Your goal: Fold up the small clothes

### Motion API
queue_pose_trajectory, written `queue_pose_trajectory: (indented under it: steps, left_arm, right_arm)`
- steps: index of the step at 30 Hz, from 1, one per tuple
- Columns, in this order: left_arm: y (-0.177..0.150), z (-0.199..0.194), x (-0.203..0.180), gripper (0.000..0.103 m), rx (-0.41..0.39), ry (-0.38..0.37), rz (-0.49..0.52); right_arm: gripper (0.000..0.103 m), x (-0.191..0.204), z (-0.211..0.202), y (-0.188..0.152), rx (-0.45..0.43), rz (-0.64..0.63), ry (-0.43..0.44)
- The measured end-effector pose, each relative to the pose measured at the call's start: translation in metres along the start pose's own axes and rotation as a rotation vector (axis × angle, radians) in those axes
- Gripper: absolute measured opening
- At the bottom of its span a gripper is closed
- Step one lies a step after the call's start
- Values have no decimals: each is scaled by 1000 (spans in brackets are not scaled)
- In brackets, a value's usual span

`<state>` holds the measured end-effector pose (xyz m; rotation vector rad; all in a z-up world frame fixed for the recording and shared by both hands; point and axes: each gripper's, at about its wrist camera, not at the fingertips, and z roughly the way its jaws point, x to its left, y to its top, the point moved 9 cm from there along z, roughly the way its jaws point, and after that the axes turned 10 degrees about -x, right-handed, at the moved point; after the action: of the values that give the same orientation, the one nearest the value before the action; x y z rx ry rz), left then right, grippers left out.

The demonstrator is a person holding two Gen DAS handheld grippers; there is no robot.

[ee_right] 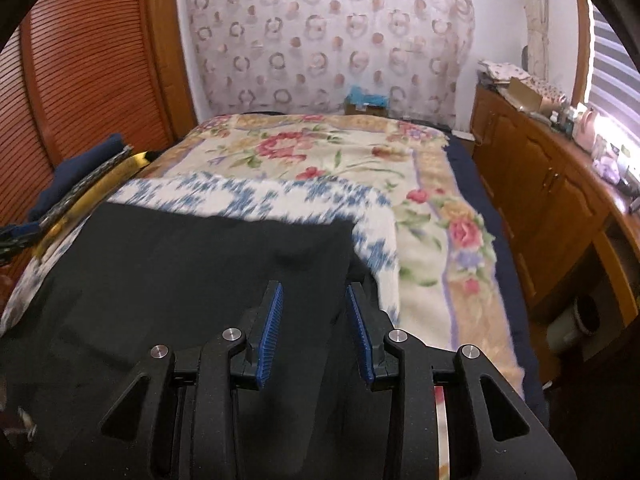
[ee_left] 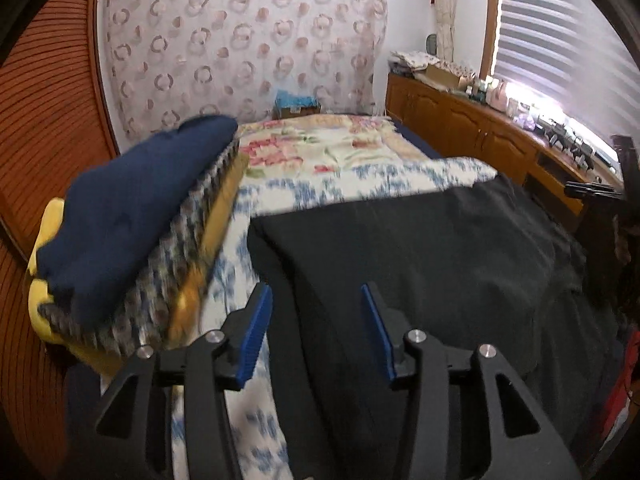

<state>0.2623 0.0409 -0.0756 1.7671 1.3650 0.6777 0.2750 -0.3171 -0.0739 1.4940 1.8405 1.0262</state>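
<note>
A black garment (ee_left: 420, 256) lies spread on the bed over a white cloth with blue print (ee_left: 360, 184). My left gripper (ee_left: 316, 300) hangs over the garment's left edge, jaws apart, nothing between the blue pads. In the right wrist view the same black garment (ee_right: 192, 264) fills the lower left. My right gripper (ee_right: 314, 300) hovers over the garment's right edge, jaws partly apart and empty. Whether either gripper touches the fabric I cannot tell.
A stack of folded clothes, navy (ee_left: 132, 212) on top, sits at the bed's left side, also the navy stack (ee_right: 80, 176). A floral blanket (ee_right: 320, 148) covers the far bed. A wooden cabinet (ee_right: 552, 188) with clutter runs along the right. A slatted wooden door (ee_right: 92, 72) stands left.
</note>
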Motion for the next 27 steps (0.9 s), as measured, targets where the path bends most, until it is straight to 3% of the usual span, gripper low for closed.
queue_pose_trajectory:
  steps: [7,12,27]
  left_arm:
    - [-48,-15,-4,45,63,0,-46]
    - [-72,-25,-6,45,105,-15,-79]
    - [-86,-24,-13,45,165,-32,-60]
  right_arm:
    - [39,21,-23,-52,55,31,61]
    - [41,20,-21,-83,100,22,25]
    - [43,24,-20,-101,145,17,35]
